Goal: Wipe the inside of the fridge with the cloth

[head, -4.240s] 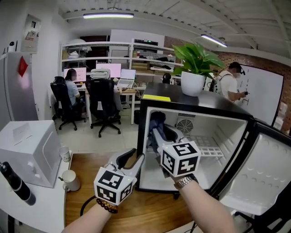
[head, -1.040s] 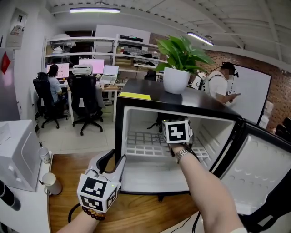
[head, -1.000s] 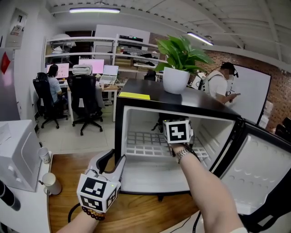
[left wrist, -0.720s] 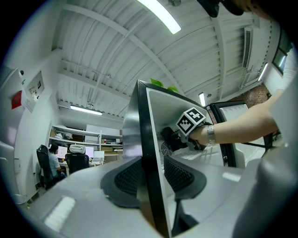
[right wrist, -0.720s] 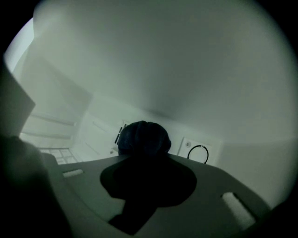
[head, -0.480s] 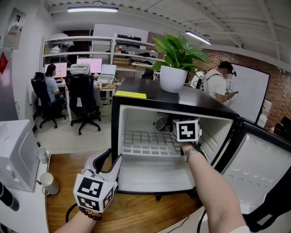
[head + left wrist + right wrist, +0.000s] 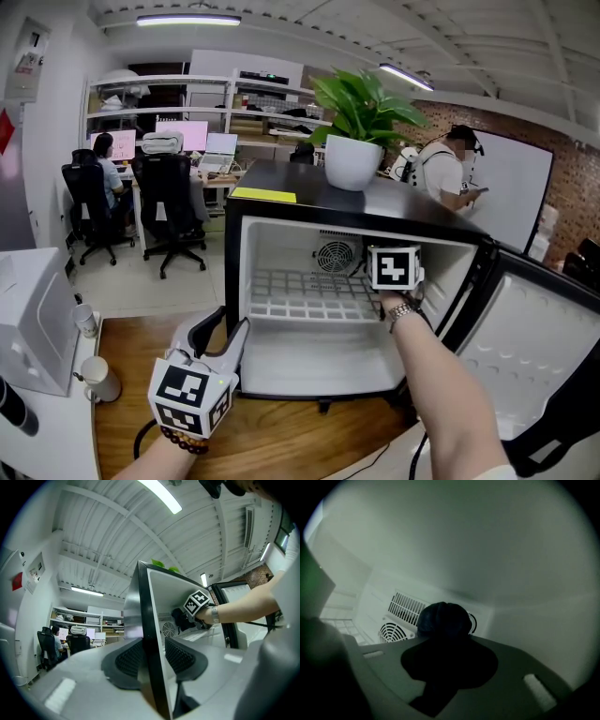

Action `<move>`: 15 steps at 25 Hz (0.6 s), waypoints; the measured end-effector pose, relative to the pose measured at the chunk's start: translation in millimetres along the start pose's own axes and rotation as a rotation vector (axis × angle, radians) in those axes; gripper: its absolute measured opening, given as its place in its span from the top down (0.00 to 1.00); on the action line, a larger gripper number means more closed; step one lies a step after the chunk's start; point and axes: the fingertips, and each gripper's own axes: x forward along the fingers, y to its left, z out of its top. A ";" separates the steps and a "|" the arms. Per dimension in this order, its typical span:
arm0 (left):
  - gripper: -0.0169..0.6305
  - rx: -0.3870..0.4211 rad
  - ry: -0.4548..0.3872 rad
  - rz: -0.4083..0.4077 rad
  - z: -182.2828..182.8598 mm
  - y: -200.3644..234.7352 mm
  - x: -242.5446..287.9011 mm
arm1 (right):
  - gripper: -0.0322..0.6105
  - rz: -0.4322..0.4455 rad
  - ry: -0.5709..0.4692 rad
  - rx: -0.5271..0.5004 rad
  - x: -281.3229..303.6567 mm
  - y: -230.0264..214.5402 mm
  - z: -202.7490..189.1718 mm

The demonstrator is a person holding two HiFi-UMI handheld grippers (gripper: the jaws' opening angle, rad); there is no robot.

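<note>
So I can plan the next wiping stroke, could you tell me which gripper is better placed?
The right. The right gripper is inside the fridge, clamped on the dark cloth near the back-wall fan. The left gripper is outside, closed on the fridge's left wall, and holds no cloth.

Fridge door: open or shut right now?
Open. The fridge door hangs swung out at the right, and the head view looks straight in at the wire shelf and rear fan.
</note>
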 end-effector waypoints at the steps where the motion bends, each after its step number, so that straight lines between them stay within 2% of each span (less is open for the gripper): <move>1: 0.74 0.000 0.000 0.000 -0.2 0.1 0.1 | 0.83 -0.008 0.009 0.004 0.1 -2.0 -1.7; 11: 0.74 0.005 0.010 0.000 -1.7 0.2 0.3 | 0.83 -0.109 0.013 0.036 -6.4 -27.7 1.3; 13: 0.74 0.000 0.009 -0.004 -0.2 -1.1 0.7 | 0.83 -0.077 0.007 0.062 -11.4 -24.9 1.0; 15: 0.74 -0.001 0.007 -0.005 0.4 -1.8 2.1 | 0.83 0.050 -0.034 0.085 -17.8 -1.8 8.0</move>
